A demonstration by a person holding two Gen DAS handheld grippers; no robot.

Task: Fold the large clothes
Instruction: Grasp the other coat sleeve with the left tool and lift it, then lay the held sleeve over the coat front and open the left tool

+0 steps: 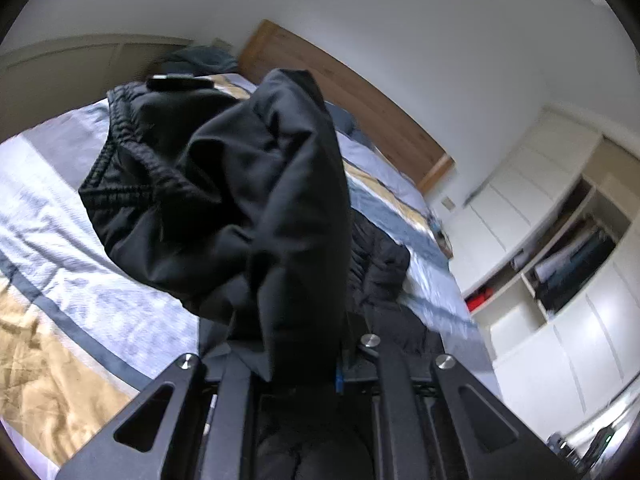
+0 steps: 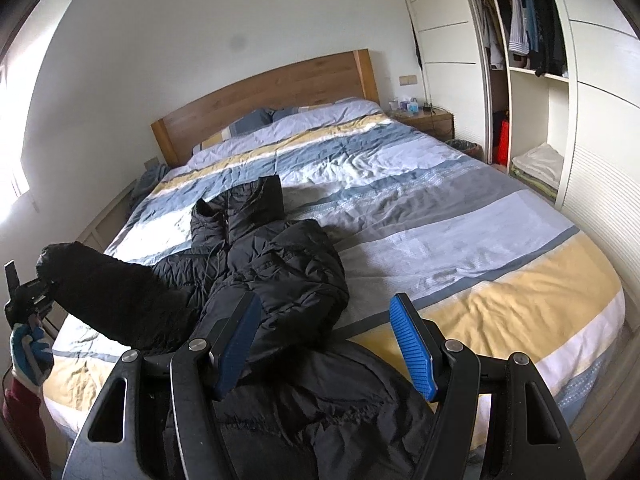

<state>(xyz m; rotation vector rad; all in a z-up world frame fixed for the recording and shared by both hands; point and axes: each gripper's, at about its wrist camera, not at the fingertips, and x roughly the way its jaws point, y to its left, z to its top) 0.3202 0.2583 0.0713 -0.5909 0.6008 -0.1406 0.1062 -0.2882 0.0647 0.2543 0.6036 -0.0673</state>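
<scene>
Jacket (image 2: pixel 276 264): black, quilted, spread on the bed's (image 2: pixel 460 200) near left half; hem over the foot edge.
Sleeve (image 2: pixel 112 292): lifted off the left edge.
Left gripper (image 1: pixel 304 360): fingers pinching the sleeve.
Right gripper (image 2: pixel 324 344): fingers spread, nothing between.
Free room: bare duvet to the right.

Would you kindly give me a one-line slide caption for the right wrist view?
Open right gripper above a black puffer jacket on the striped bed; left gripper lifts one sleeve.
</scene>
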